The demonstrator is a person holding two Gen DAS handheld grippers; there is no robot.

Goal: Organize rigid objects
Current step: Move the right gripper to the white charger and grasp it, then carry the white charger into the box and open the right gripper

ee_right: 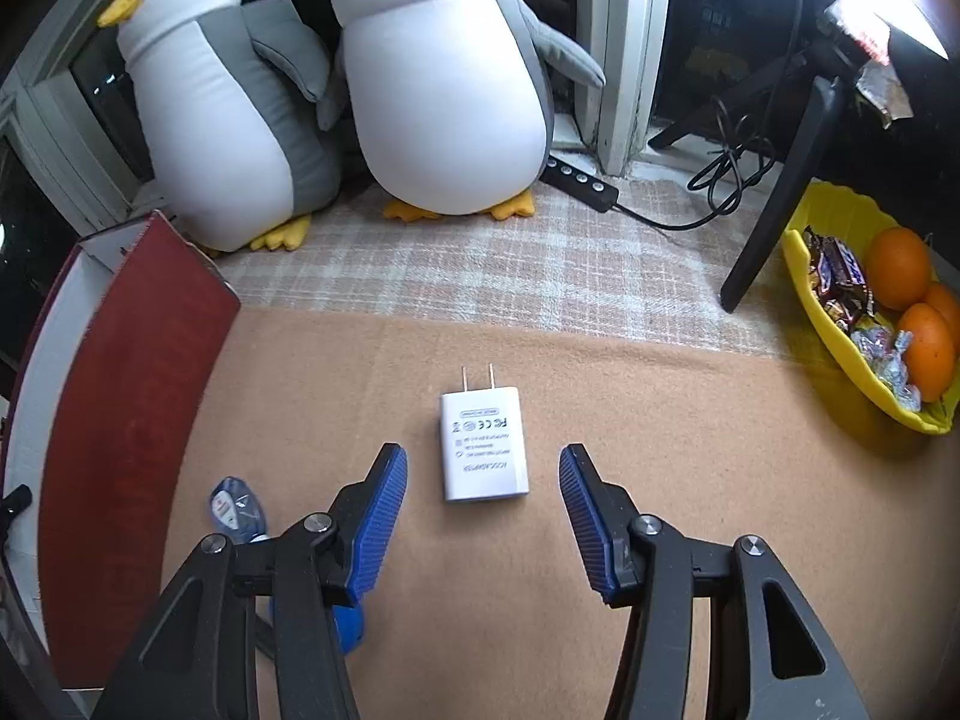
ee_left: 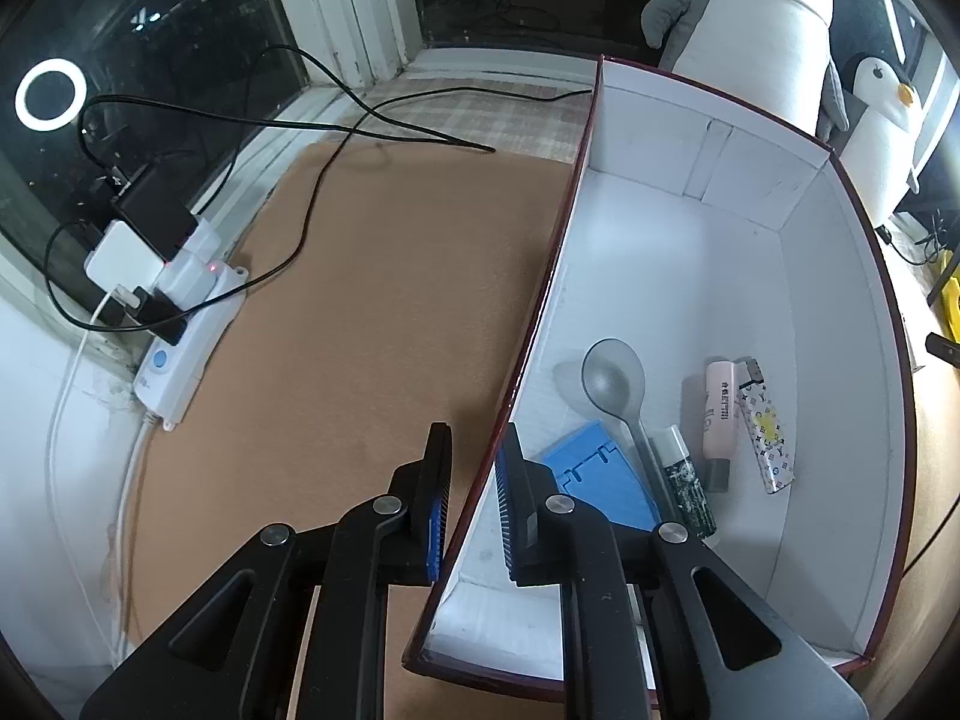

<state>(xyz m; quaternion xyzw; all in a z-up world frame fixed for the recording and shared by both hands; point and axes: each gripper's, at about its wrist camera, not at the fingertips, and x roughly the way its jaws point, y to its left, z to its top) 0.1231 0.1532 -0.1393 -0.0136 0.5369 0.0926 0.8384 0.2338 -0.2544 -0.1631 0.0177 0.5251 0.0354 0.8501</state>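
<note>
The left gripper (ee_left: 474,498) sits low in the frame astride the near-left wall of the white box (ee_left: 840,312); its blue pads stand just off either side of the red-edged wall, a narrow gap showing, so it has hold of nothing. Inside the box, toward the lower right, lie a clear plastic spoon (ee_left: 618,384), a blue plastic piece (ee_left: 600,474), a dark tube with a white cap (ee_left: 687,480), a pink tube (ee_left: 720,414) and a patterned lighter (ee_left: 765,438), all close together on the white floor. At left on the desk (ee_left: 360,330) a white power strip (ee_left: 186,348) carries several plugs and black cables. The right gripper (ee_right: 483,501) hangs with its jaws about half open and empty, over a white charger plug (ee_right: 483,447) lying flat on the brown cloth at centre frame, prongs pointing away, between the pads but untouched. A small blue-and-white object (ee_right: 237,507) lies at lower left beside the box's red outer wall (ee_right: 132,408). Two plush penguins (ee_right: 444,84) stand at the top, and a yellow bowl (ee_right: 840,360) of oranges and sweets sits at the right edge.
</note>
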